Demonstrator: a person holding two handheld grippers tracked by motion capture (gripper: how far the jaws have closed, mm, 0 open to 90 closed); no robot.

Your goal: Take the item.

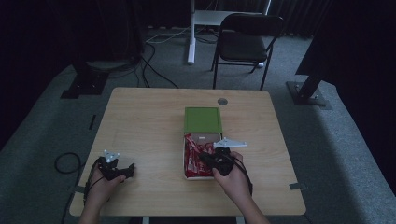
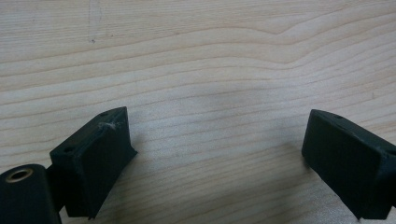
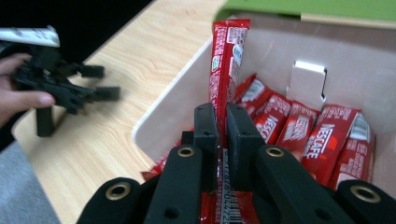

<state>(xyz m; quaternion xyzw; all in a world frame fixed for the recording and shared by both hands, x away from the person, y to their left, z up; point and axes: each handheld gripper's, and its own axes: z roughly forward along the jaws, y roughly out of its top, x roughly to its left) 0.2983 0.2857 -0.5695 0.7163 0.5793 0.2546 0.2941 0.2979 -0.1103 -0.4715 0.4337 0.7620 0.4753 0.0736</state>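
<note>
Had my right gripper [image 3: 222,122] clamped on red coffee stick [image 3: 227,56], above white box [image 3: 161,114]. Left gripper [image 2: 217,154] gaped wide, empty, left of box. Next move, I'd guess: lift stick clear.

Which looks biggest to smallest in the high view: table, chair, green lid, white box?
1. table
2. chair, though it stands farther from the camera, so its true size is unsure
3. green lid and white box look about alike; the right gripper covers part of the box.
</note>
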